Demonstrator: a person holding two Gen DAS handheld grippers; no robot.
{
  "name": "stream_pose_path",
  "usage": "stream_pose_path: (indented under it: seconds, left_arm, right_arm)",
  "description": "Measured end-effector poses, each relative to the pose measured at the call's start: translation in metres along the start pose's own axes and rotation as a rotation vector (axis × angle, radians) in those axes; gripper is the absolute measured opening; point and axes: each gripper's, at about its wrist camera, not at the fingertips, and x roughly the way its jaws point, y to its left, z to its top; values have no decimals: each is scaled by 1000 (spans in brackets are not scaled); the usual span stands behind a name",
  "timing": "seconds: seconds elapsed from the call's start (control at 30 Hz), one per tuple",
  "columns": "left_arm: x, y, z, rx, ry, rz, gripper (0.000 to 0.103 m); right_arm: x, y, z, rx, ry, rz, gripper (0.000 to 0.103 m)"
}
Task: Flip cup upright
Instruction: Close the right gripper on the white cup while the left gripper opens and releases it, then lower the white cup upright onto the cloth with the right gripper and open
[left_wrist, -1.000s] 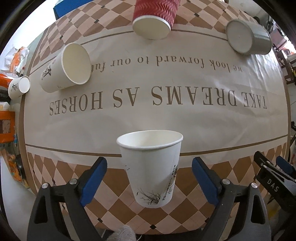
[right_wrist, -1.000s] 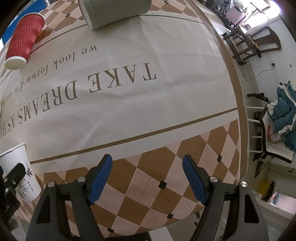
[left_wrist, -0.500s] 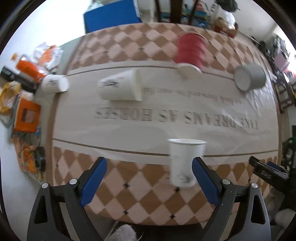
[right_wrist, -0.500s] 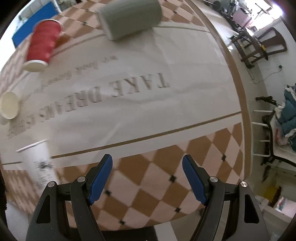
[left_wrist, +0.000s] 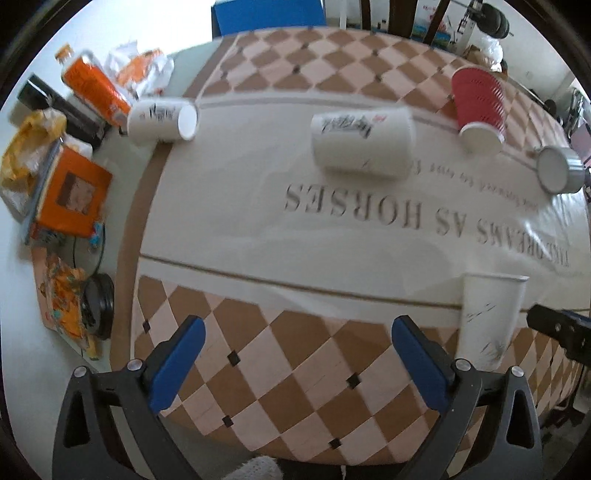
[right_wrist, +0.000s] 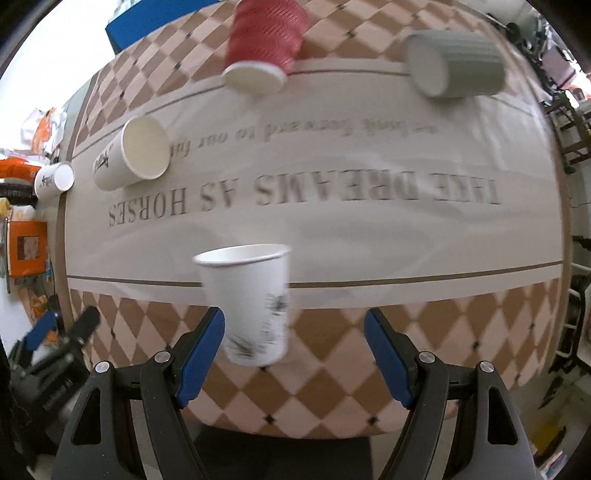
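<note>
- Brown and pink checks run round the edge of the tabletop (right_wrist: 332, 384), and big grey words are printed on the pale middle.
- I see one white paper cup (right_wrist: 251, 306) standing upright near my edge of the tabletop, where the checks meet the pale part. Its open mouth faces up. I cannot see anything inside it.
- My right gripper (right_wrist: 294, 354) has its jaws spread wide. The standing cup is just in front of them, closer to the left blue pad, and I cannot tell if it touches.
- My left gripper (left_wrist: 297, 363) also has its jaws wide, with only tabletop between them. From this side the same standing cup (left_wrist: 487, 321) is off to the right of the jaws.
- A bigger white cup (right_wrist: 129, 158) lies on its side farther back. Its mouth faces me and it looks empty inside.
- A small white cup (right_wrist: 53, 179) lies on its side at the left edge of the tabletop.
- A red ribbed cup (right_wrist: 262, 44) lies tipped over at the far side, its mouth toward me.
- A grey mug (right_wrist: 454, 68) lies on its side at the far right.
- Orange packets and boxes (left_wrist: 70, 192) sit off the left side of the tabletop.
</note>
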Motion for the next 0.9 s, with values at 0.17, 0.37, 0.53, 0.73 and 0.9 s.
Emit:
stream_pose_path:
  seconds: [0.17, 0.37, 0.53, 0.73, 0.9]
  left_arm:
    - [16, 8, -2, 21, 22, 6, 103]
    - [35, 4, 0, 57, 67, -9, 103]
    - [38, -2, 2, 82, 72, -25, 103]
    - [42, -4, 9, 88, 85, -27, 103]
    - [43, -2, 20, 72, 93, -38, 103]
  right_arm:
    - [22, 27, 6, -22, 36, -18, 79]
    - [43, 40, 8, -33, 69, -52, 59]
    - [45, 42, 6, -19, 41, -50, 58]
    - [42, 37, 4, 34, 15, -37, 56]
    - [27, 30, 9, 54, -77, -24, 56]
